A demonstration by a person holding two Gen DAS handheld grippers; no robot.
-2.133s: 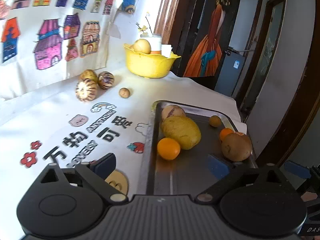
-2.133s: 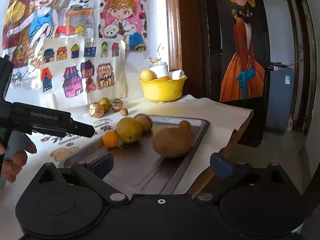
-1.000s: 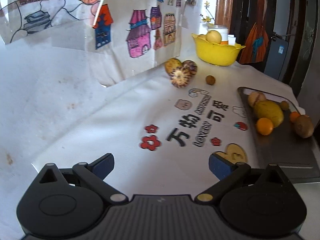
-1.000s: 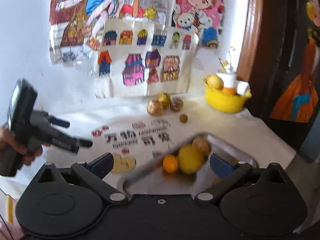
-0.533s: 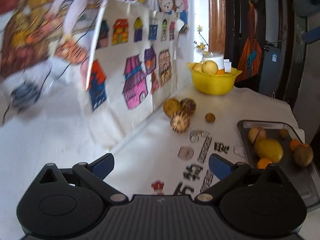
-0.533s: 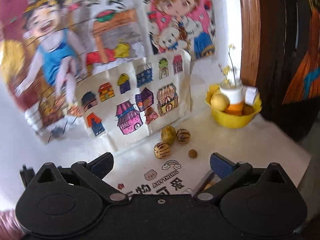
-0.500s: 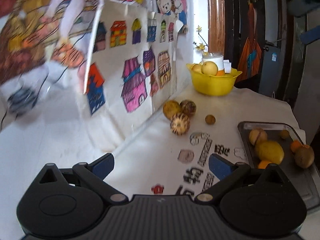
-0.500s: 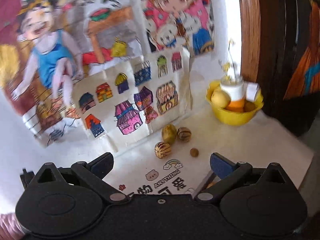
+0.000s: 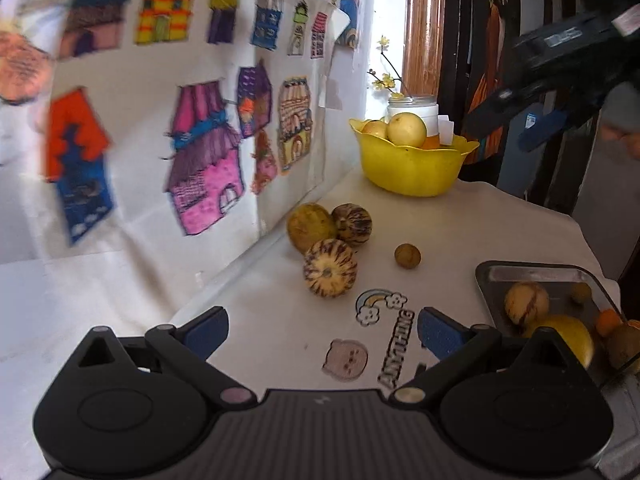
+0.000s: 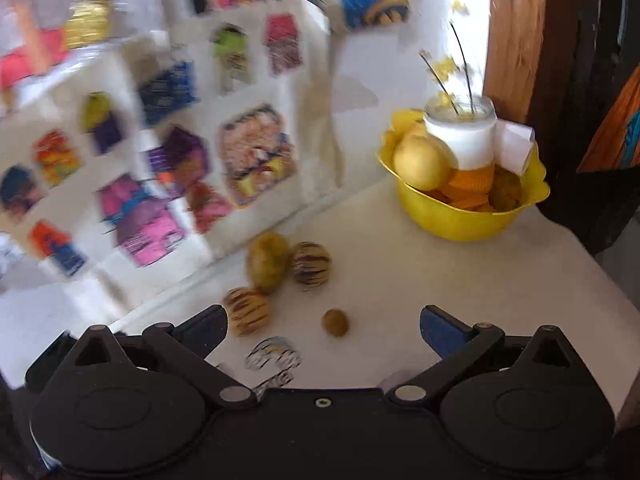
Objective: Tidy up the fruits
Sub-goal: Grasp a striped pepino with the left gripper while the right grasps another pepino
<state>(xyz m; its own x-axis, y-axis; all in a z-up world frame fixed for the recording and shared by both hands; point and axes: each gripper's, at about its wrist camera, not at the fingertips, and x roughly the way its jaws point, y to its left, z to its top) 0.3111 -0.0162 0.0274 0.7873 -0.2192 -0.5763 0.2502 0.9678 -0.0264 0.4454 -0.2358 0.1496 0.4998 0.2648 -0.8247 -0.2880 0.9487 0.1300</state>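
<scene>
On the white cloth by the wall lie a greenish-yellow fruit [image 9: 311,227] [image 10: 268,261], two striped melons [image 9: 329,268] [image 9: 353,225] [image 10: 246,310] [image 10: 311,263] and a small brown round fruit [image 9: 407,256] [image 10: 335,321]. A yellow bowl [image 9: 412,168] [image 10: 460,220] at the back holds fruit and a jar. The metal tray [image 9: 532,271] at right carries several fruits. My left gripper [image 9: 323,328] hovers open and empty short of the striped melon. My right gripper [image 10: 324,328] is open and empty above the small brown fruit; it also shows high at the right of the left wrist view [image 9: 516,120].
Children's drawings [image 9: 200,128] [image 10: 168,152] hang on the wall to the left. A wooden door frame [image 9: 424,32] and a dark doorway stand behind the bowl. The cloth's printed stickers [image 9: 380,308] lie between the fruits and my left gripper. The table edge falls away at right.
Both grippers have swung away from the tray and moved in toward the loose fruits by the wall; these now look larger and closer. Both stay open and empty.
</scene>
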